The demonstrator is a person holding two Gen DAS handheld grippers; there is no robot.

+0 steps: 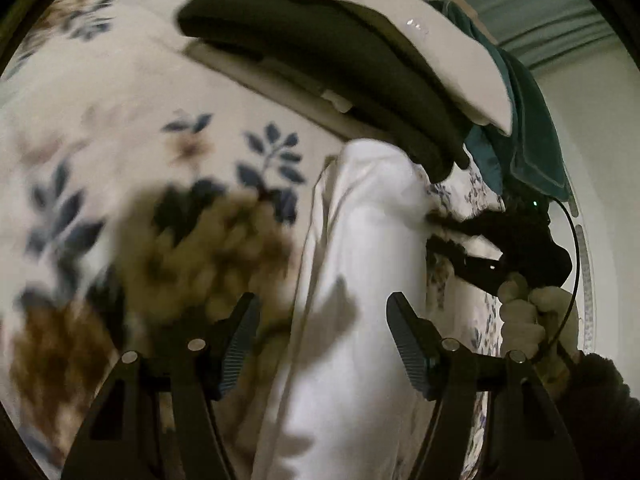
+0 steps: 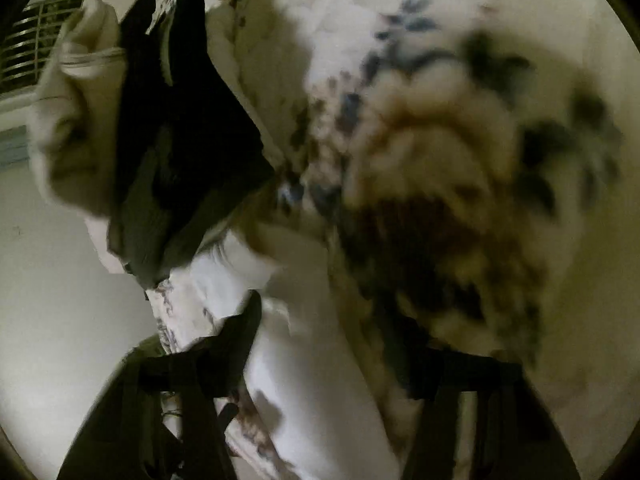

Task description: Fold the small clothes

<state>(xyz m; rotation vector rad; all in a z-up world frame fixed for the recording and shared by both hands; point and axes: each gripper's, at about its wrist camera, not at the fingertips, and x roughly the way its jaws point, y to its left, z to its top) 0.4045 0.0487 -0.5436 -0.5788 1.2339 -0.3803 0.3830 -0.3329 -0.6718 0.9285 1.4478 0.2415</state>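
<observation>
A white garment [image 1: 360, 280] lies in a long strip on the floral bedsheet [image 1: 120, 120]. My left gripper [image 1: 322, 304] hovers over it, open, its fingers spread to either side of the cloth without pressing it. At the garment's right edge is my right gripper [image 1: 438, 236], held by a gloved hand [image 1: 532, 312]. In the blurred right wrist view, the right gripper [image 2: 332, 320] has its fingers apart with the white garment [image 2: 320, 380] between them. The left gripper [image 2: 166, 12] shows dark at the upper left.
A stack of folded clothes sits at the far side of the bed: a dark olive piece [image 1: 340, 60], a cream one [image 1: 400, 20] and a teal one [image 1: 528, 128]. The bed's edge and a pale wall [image 1: 592, 120] lie to the right.
</observation>
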